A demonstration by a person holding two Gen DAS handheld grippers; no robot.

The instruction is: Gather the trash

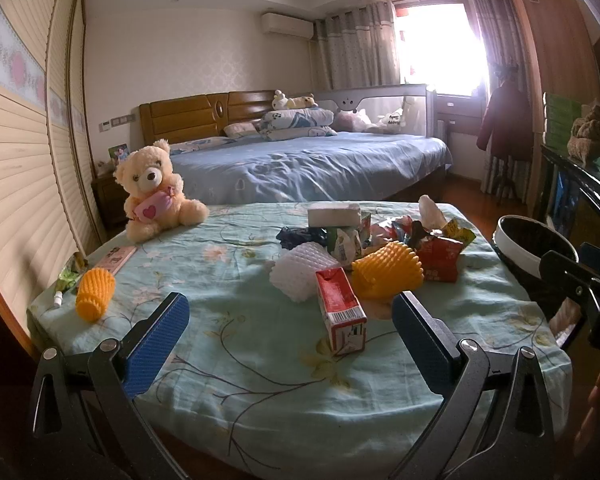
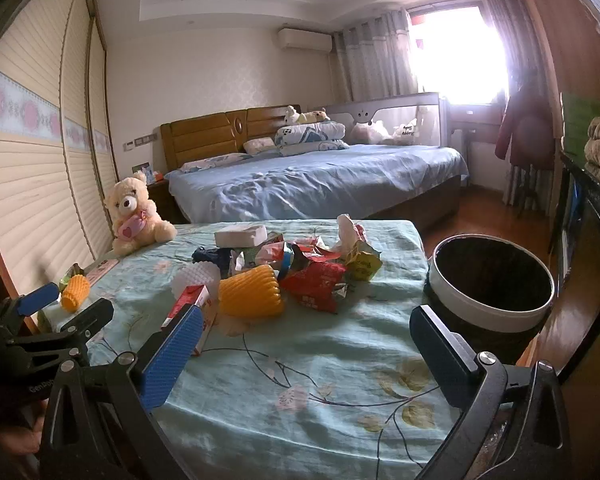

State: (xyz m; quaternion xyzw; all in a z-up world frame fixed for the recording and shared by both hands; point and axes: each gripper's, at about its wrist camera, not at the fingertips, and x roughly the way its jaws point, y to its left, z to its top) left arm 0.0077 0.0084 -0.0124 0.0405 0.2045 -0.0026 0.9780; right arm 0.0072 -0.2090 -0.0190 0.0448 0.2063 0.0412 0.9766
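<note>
Trash lies heaped on a small bed with a green floral sheet [image 1: 260,360] [image 2: 300,360]. A red and white carton [image 1: 341,311] [image 2: 190,304] lies nearest, beside a white foam net [image 1: 298,270] and a yellow foam net [image 1: 388,274] [image 2: 250,292]. Red snack wrappers [image 1: 438,258] [image 2: 318,284] and crumpled paper lie behind them. Another yellow foam net [image 1: 94,294] [image 2: 75,291] sits at the left edge. My left gripper [image 1: 290,336] is open just short of the carton, holding nothing. My right gripper [image 2: 306,354] is open over bare sheet, left of a white-rimmed bin [image 2: 492,284] [image 1: 534,244].
A cream teddy bear [image 1: 156,190] [image 2: 136,216] sits at the sheet's far left corner. A white tissue pack [image 1: 334,214] [image 2: 240,235] lies behind the heap. A large blue bed [image 1: 320,168] stands beyond. Slatted wardrobe doors [image 1: 20,180] run along the left, dark furniture [image 2: 592,232] along the right.
</note>
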